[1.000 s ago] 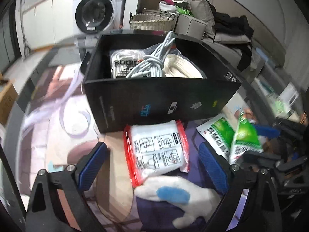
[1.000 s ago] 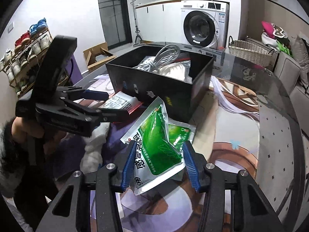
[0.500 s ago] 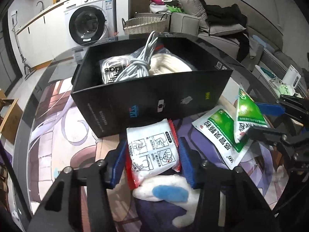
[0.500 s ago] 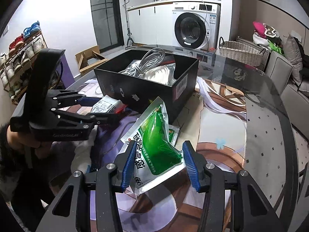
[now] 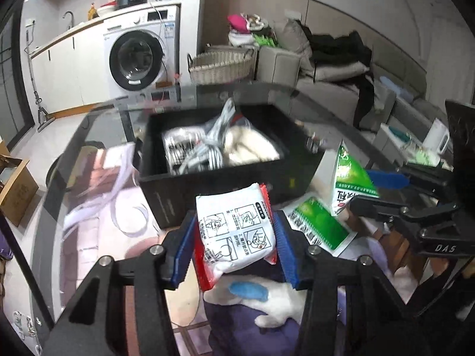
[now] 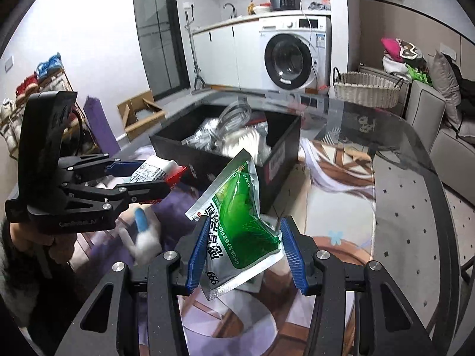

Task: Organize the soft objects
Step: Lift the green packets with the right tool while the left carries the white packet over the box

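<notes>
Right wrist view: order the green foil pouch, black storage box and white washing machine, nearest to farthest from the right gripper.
1. Green foil pouch, clamped in the right gripper.
2. Black storage box, just ahead, slightly left.
3. White washing machine, far back against the wall.

My left gripper [image 5: 234,238] and right gripper [image 6: 245,252] are matte black, angular frames with ribbed blue pads [image 6: 197,250], round silver screws and faint pale lettering on the side. My bare hand [image 6: 56,244] shows under a dark fuzzy sleeve [image 6: 12,270].
</notes>
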### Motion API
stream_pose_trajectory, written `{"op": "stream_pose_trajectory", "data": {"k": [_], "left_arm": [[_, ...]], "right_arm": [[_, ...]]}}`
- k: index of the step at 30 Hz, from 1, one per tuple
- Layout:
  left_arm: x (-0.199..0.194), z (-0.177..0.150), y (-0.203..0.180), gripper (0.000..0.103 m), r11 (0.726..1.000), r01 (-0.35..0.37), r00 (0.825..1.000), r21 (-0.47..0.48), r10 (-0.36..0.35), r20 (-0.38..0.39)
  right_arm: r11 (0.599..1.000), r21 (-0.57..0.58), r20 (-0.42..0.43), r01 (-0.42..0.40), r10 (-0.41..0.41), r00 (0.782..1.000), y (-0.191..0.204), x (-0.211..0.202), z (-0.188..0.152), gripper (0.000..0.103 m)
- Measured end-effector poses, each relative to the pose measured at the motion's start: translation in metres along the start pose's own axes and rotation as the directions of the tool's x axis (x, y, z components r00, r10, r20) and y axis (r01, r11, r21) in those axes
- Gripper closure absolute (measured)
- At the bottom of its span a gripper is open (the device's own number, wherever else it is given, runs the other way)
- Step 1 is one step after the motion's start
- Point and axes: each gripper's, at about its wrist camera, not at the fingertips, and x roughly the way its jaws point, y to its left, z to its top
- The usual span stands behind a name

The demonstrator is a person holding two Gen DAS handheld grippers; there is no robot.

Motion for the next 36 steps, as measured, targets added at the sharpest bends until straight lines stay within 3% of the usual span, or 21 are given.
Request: {"op": "stream_pose_trajectory", "data": {"k": [12, 26, 36], "left_arm": [[-0.030, 0.032, 0.014, 0.053, 0.998, -0.004, 0.989, -0.066, 0.014, 0.146], [-0.038, 0.054, 0.029, 0.053, 0.994, -0.038, 0.980, -0.099, 0.056, 0.192], [-0.029, 0.072, 0.031, 0.053, 0.994, -0.074, 0.976, -0.079, 0.089, 0.198]], "right_arm": [[0.999, 0.052, 0.117, 0.000, -0.006, 0.993, 0.007, -0.013, 0.034, 0.054], [0.996, 0.083, 0.135, 0.039, -0.050, 0.990, 0.001, -0.013, 0.066, 0.054], [0.995, 0.099, 0.113, 0.023, -0.035, 0.993, -0.006, 0.003, 0.089, 0.054]]}}
